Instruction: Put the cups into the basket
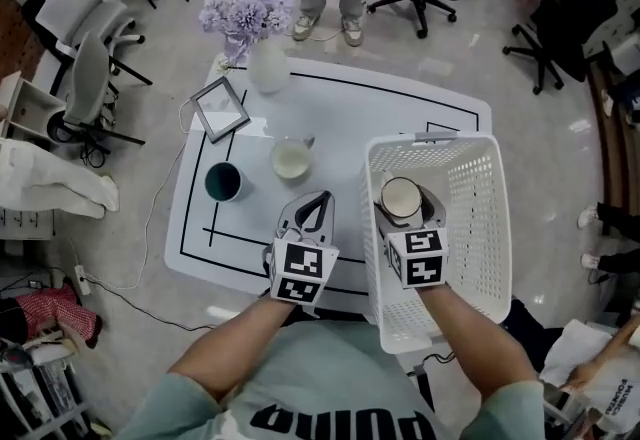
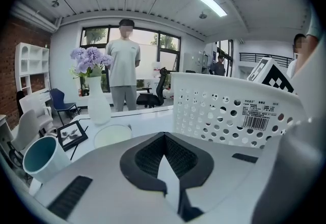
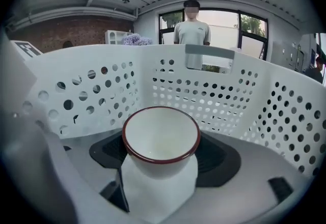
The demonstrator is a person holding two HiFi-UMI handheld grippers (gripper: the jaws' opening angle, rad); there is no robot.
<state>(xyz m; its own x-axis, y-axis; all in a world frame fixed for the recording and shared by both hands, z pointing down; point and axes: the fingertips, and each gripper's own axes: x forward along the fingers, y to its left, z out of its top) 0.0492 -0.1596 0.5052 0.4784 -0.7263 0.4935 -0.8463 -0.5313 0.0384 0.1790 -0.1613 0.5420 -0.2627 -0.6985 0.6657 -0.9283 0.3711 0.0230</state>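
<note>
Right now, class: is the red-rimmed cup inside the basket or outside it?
Inside. The right hand-held gripper holds the cup upright, and the basket's holed walls surround it.

R gripper [image 1: 401, 200] w/ red-rimmed cup [image 3: 160, 139] hemmed by basket [image 1: 430, 137] walls; basket floor to its right bare. Ahead of L gripper [image 1: 317, 200]: cream cup [image 1: 290, 161], teal cup [image 1: 223, 181] to left.

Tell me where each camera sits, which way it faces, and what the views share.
Head view: on the person's head, looking steeply down at the table and basket; both forearms show.
Left gripper view: on the left gripper, facing across the table toward the teal cup; its jaws are together, empty.
Right gripper view: on the right gripper, inside the basket, jaws shut on the red-rimmed cup.
Shared: all three show the basket.
</note>
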